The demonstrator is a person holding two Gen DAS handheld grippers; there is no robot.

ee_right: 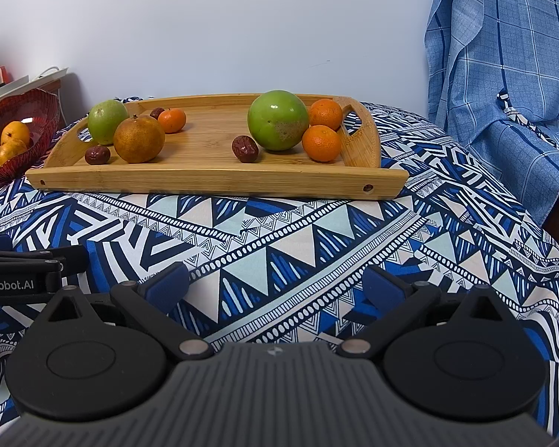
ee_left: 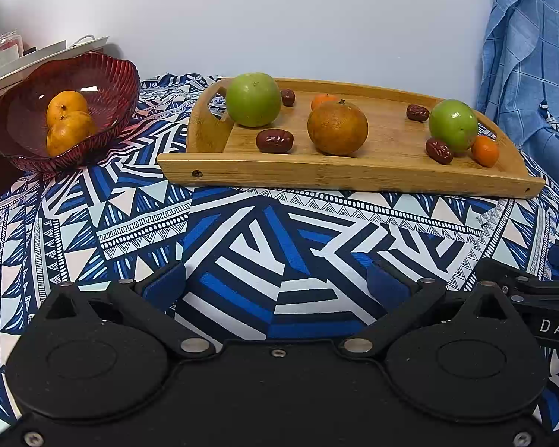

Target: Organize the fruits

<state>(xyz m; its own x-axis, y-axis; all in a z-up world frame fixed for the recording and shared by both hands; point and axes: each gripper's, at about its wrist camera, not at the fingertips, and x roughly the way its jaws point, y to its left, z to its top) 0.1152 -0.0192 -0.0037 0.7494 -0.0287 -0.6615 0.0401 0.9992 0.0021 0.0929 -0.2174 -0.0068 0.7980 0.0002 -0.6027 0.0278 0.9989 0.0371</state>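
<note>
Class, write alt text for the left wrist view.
A bamboo tray holds two green fruits, a large orange, small tangerines and red dates. A red glass bowl of oranges sits left; the open left gripper hovers over patterned cloth.

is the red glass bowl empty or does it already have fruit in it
Not empty. The red glass bowl holds two orange fruits, stacked against each other.
</note>
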